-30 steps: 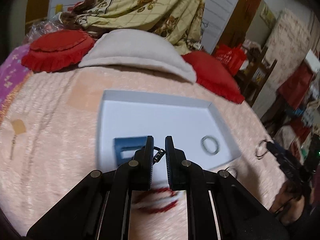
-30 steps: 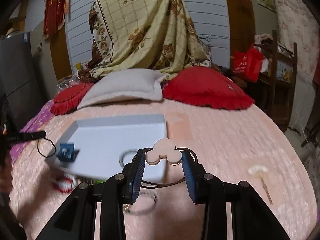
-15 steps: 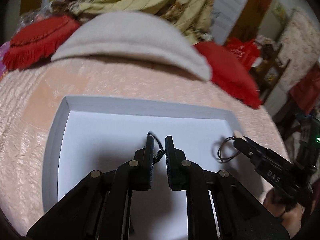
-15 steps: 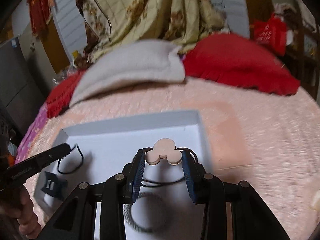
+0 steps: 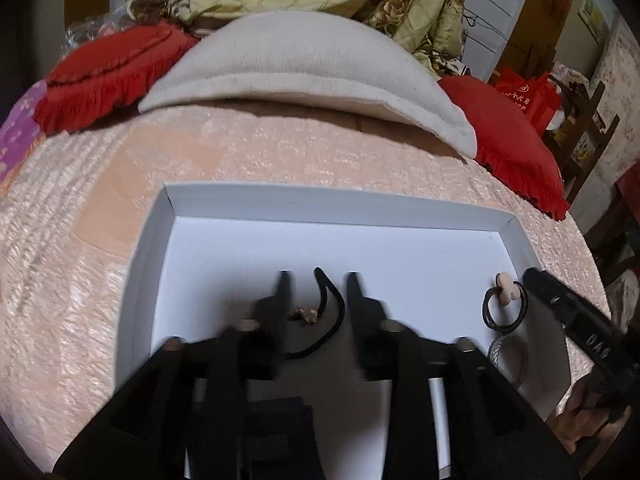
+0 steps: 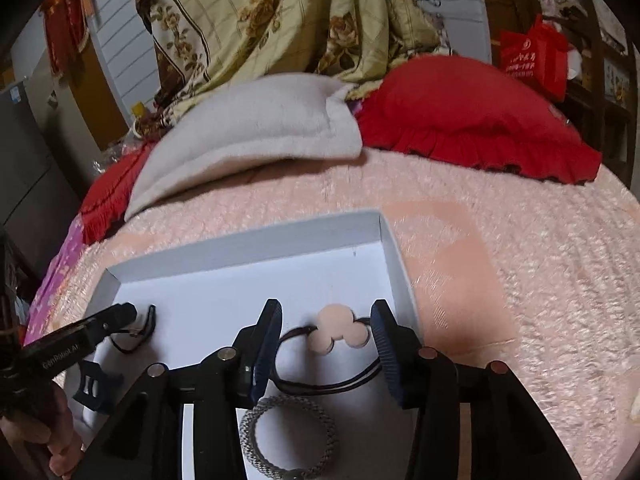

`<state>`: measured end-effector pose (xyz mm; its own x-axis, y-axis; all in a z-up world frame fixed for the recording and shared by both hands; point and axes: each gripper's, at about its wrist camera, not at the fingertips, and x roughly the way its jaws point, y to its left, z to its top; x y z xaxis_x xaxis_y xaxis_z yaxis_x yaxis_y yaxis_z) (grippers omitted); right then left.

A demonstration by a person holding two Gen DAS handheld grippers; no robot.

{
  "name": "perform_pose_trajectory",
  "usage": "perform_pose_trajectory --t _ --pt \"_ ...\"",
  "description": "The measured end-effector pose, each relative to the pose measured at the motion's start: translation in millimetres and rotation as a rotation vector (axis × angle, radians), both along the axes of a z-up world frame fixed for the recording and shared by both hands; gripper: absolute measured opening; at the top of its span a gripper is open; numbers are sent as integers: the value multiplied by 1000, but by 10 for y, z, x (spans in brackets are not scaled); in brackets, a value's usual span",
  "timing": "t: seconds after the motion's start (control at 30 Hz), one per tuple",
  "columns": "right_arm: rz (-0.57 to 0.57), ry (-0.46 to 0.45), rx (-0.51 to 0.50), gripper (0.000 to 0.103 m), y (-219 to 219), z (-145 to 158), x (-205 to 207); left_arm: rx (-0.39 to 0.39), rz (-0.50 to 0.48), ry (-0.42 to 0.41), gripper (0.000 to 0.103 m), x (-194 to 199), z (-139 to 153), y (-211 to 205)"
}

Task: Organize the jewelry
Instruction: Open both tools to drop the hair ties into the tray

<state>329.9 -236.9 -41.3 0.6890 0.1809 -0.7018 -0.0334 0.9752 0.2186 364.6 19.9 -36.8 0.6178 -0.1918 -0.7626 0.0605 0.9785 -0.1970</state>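
Spreading our left fingers (image 5: 316,276), we have just let the black cord bracelet (image 5: 332,312) drop between them; our right fingers (image 6: 326,312) have parted too around the mouse-charm cord (image 6: 338,330), both inside the white box (image 5: 332,204) on the bed (image 5: 280,148).

Left wrist view: mounted behind the left gripper (image 5: 316,276), aimed forward and steeply down, close above the white tray (image 5: 332,204) on the pink bedspread (image 5: 68,320). Right wrist view: mounted behind the right gripper (image 6: 326,308), same downward pitch, close over the tray's (image 6: 240,240) right portion. Shared: tray floor, grey pillow (image 5: 304,60) (image 6: 256,120), each opposing gripper at frame edge.
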Motion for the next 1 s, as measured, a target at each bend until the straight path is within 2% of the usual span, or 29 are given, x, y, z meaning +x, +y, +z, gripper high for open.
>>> perform_pose_trajectory --t 0.07,0.3,0.47,0.6,0.73,0.83,0.9,1.0 --pt "-4 -18 0 44 -18 71 -40 -1 16 -37 55 -39 83 50" --pt "-25 -79 -49 44 -137 288 -381 33 41 -129 56 -305 368 261" --pt "1 -105 -73 44 -176 418 -898 68 23 -172 56 -928 454 527" --pt "17 -93 -97 44 -210 388 -1377 89 18 -133 56 -1402 328 776" --pt "44 11 -86 45 -254 147 -1843 109 14 -85 56 -1693 173 873" --pt "63 32 -136 45 -256 42 -2017 87 -15 -42 55 -1709 29 871" --pt "62 27 -179 45 -298 11 -2057 93 -21 -12 46 -1661 -74 816" --pt "26 40 -163 45 -458 -21 -2019 99 -22 22 45 -1579 -185 732"
